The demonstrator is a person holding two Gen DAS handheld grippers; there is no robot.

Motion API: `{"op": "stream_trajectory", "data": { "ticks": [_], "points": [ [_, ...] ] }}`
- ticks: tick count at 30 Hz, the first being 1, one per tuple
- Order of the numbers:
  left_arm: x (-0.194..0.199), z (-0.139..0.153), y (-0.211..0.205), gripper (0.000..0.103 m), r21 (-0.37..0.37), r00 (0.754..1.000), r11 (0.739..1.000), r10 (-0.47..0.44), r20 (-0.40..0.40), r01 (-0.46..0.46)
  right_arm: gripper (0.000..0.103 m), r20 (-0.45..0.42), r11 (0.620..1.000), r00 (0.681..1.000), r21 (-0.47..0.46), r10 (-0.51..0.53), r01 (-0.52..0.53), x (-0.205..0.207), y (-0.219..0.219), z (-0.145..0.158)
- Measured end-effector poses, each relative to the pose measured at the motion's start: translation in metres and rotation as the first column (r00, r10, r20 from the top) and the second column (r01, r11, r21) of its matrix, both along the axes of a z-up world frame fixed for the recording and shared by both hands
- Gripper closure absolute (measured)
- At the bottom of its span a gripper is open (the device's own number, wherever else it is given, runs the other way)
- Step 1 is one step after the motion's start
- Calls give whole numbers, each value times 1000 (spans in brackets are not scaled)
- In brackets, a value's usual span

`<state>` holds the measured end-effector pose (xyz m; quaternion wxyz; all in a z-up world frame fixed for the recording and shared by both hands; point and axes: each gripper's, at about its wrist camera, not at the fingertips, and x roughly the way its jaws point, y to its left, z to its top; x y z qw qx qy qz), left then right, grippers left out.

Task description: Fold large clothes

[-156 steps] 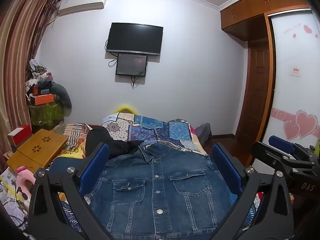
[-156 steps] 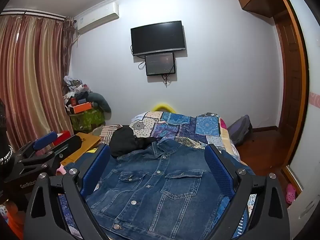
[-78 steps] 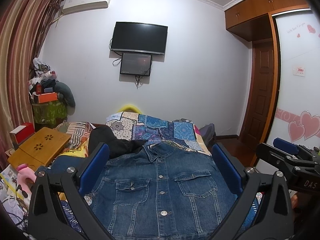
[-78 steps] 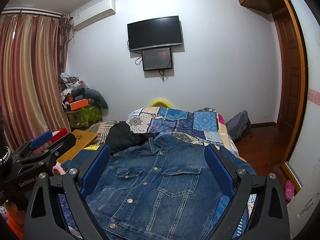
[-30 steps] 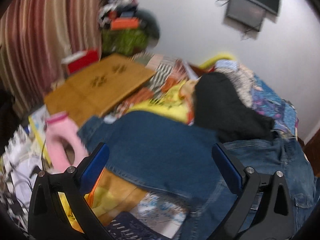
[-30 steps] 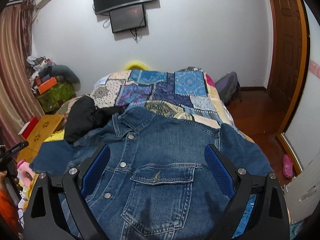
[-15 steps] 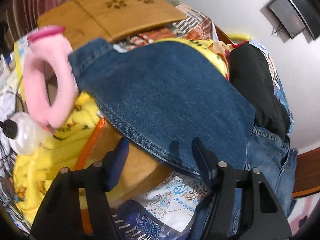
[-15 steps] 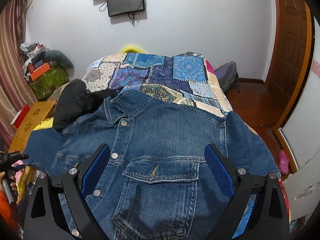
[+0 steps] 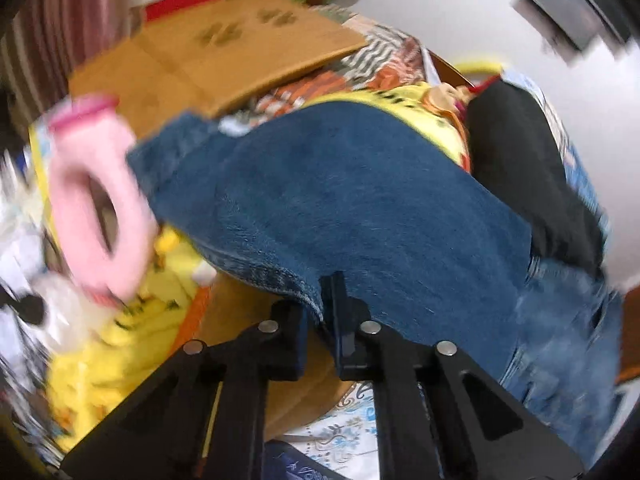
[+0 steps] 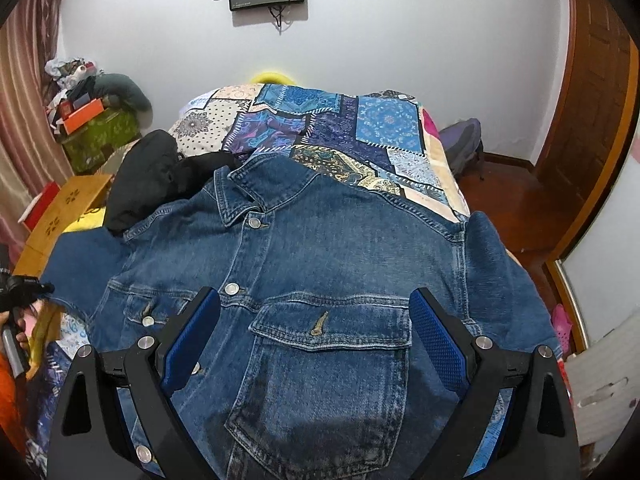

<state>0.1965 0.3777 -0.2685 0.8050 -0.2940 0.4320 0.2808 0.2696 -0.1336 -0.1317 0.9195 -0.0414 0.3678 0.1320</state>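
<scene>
Patchwork bedding in blues and creams covers the bed (image 10: 384, 128), and one denim jacket (image 10: 344, 264) lies spread face up over its near end, collar toward the white wall, buttons fastened down the front. Two chest pockets show on it, both with flaps down; what is inside them cannot be told. One black garment (image 10: 148, 176) sits bunched beside the jacket's collar. By the curtain, one green box (image 10: 96, 136) carries a heap of clutter with an orange carton on top.

Over the jacket front, the right gripper (image 10: 316, 340) hovers with its blue pads spread wide, holding nothing. At the bed's edge, the left gripper (image 9: 320, 316) has its two black fingers pinched onto the seam edge of the jacket's sleeve (image 9: 360, 208). One pink ring-shaped object (image 9: 100, 208), blurred, lies just beside the sleeve, near one wooden board (image 9: 224, 52).
</scene>
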Motion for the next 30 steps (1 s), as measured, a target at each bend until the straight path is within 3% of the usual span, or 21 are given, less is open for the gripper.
{"op": "stream_trajectory", "data": {
  "ticks": [3,8,13,17,22,25,30],
  "points": [
    [7,24,-16,97,99,999,994,-34,4,34,9,5,1000,1000,1,-1,1,-3,0,2],
    [18,73,-39,98,145,988,984,-118,99,103,9,20,1000,1000,-2,-8,8,-7,-4,5],
    [44,117,-82,99,203,956,956,-246,161,212,9,26,1000,1000,14,-10,10,-11,-8,7],
    [58,142,-127,100,235,911,922,-358,206,309,9,37,1000,999,16,-5,5,-14,-10,8],
    [78,155,-197,100,271,828,850,-513,226,452,9,53,1000,999,13,1,-2,-16,-12,8],
    [90,150,-237,100,241,769,799,-599,225,551,9,52,1000,999,15,1,-1,-16,-15,6],
    [105,123,-294,100,195,696,715,-699,162,672,9,44,1000,999,21,-5,4,-16,-20,3]
  ]
}}
